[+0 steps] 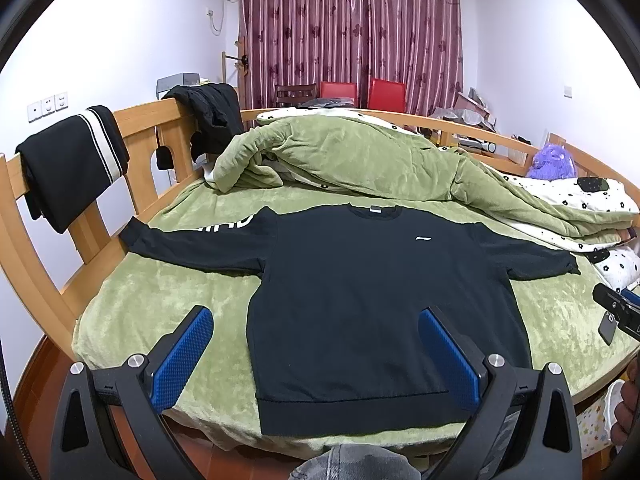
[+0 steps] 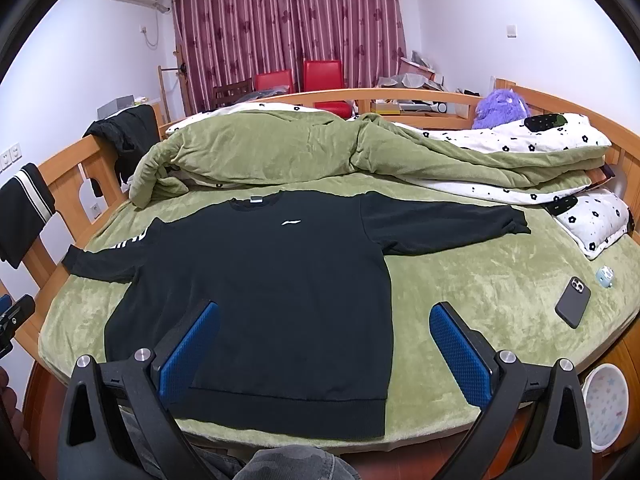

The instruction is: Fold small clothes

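A black long-sleeved sweatshirt (image 1: 360, 288) lies flat, front up, on the green bed sheet (image 1: 160, 304), both sleeves spread sideways and the hem toward me. It also shows in the right wrist view (image 2: 272, 280). My left gripper (image 1: 316, 320) is open and empty, held above the hem's left part. My right gripper (image 2: 324, 316) is open and empty, above the hem's right part. The right gripper's tip shows at the right edge of the left wrist view (image 1: 618, 312).
A rumpled green quilt (image 2: 280, 152) and a flowered pillow (image 2: 592, 220) lie behind the sweatshirt. A phone (image 2: 573, 302) and a small pale blue object (image 2: 604, 277) lie on the sheet at the right. Dark clothes (image 1: 68, 172) hang on the wooden bed rail at the left.
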### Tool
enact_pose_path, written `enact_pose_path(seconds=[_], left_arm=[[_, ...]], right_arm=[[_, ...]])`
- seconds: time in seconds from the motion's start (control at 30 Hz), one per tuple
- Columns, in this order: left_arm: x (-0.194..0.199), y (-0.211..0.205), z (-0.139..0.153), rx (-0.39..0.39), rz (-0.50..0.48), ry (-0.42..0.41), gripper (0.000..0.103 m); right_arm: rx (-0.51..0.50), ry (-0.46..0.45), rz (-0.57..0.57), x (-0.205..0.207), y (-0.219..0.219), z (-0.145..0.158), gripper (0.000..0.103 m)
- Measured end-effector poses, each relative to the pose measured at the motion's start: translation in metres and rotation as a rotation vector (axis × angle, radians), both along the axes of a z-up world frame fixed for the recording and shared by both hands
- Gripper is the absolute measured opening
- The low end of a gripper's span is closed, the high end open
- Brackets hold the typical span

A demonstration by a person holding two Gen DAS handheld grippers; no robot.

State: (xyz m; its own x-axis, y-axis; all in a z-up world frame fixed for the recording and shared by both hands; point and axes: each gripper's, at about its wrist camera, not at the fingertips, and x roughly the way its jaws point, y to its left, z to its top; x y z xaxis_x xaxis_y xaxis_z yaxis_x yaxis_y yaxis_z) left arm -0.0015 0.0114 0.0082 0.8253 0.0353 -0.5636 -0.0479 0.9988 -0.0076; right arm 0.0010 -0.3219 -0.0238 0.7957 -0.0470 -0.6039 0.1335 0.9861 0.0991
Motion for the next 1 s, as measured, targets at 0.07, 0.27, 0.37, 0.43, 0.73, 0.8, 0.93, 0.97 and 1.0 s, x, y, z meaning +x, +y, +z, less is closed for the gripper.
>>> enact_pose_path(seconds=[0.07,0.27,0.37,0.43,0.73,0.8,0.93,0.97,1.0], left_arm=[[0.001,0.001,0.0,-0.005,-0.002,-0.006,0.103],[0.011,0.002,-0.003,-0.02,0.006,-0.014,0.103],[0.02,0.005,-0.004,-0.021,0.01,-0.019,0.103],[0.03,0.01,-0.006,-0.02,0.016,-0.013,0.103],[0.077,0.059,-0.033,-0.004,0.095,0.024,0.103],[0.092,0.077,-0.043,-0.006,0.116,0.05,0.103],[0.118,0.117,-0.066,-0.048,0.198,0.089,0.103],[0.123,0.125,-0.072,-0.054,0.207,0.095,0.103],[0.129,0.132,-0.077,-0.057,0.216,0.099,0.103]], right_arm=[[0.001,-0.003,0.003,0.0,0.0,0.001,0.102],[-0.013,0.004,0.004,0.009,0.004,0.002,0.103],[-0.023,0.017,0.0,0.018,0.005,0.0,0.103],[-0.033,0.028,-0.008,0.026,0.005,-0.002,0.103],[-0.043,0.066,-0.023,0.077,0.008,-0.021,0.103],[-0.046,0.061,-0.013,0.092,0.011,-0.025,0.103],[-0.04,0.05,0.037,0.121,0.019,-0.038,0.103],[-0.038,0.053,0.047,0.131,0.022,-0.044,0.103],[-0.04,0.06,0.047,0.139,0.024,-0.049,0.103]])
